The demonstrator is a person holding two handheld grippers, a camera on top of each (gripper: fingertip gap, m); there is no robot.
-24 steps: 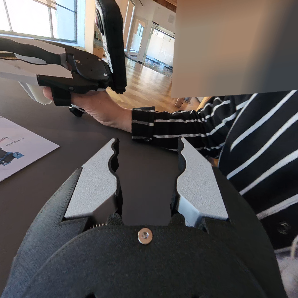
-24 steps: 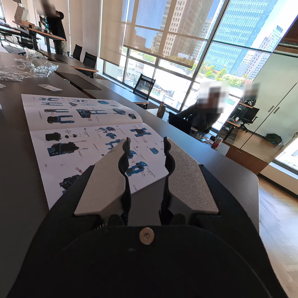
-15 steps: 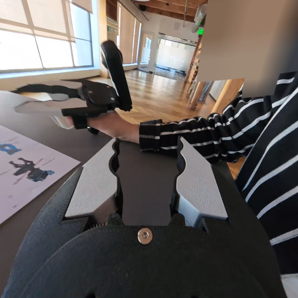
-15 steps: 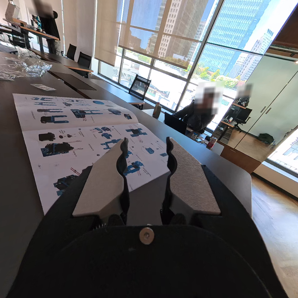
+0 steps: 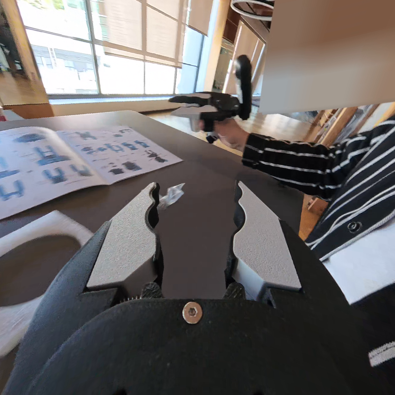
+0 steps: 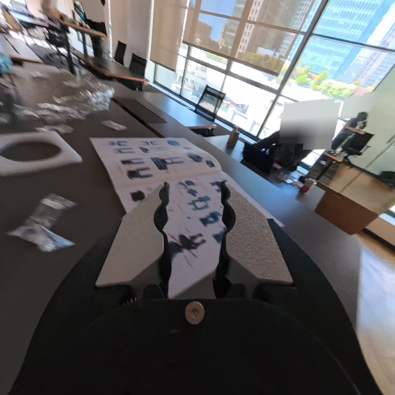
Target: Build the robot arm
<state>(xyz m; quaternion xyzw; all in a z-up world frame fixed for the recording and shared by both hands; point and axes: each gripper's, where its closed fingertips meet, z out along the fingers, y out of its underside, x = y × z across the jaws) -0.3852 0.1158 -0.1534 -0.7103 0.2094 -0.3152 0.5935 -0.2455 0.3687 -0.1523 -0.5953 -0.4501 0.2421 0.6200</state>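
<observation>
My left gripper (image 5: 196, 185) is open and empty, low over the dark table (image 5: 192, 235). A small crumpled clear plastic bag (image 5: 172, 195) lies just beyond its left fingertip (image 5: 154, 188). My right gripper (image 6: 193, 186) is open and empty, held above the near page of an open instruction booklet (image 6: 162, 160). The booklet also shows in the left wrist view (image 5: 85, 156). The right gripper shows there too (image 5: 172, 106), held in a hand (image 5: 230, 132) off the table's far edge.
A white foam block with a round hole (image 6: 70, 158) lies left of the booklet and shows in the left wrist view (image 5: 53, 222). Small plastic bags (image 6: 42, 226) and crumpled clear wrap (image 6: 74, 98) lie on the left. A person's striped sleeve (image 5: 299, 162) crosses the right side. People sit at far desks. Left tips to right tips: about 30 cm.
Both views have swung left, bringing the foam block and the plastic bags into sight. The right gripper has risen off the table and its fingers have spread a little wider.
</observation>
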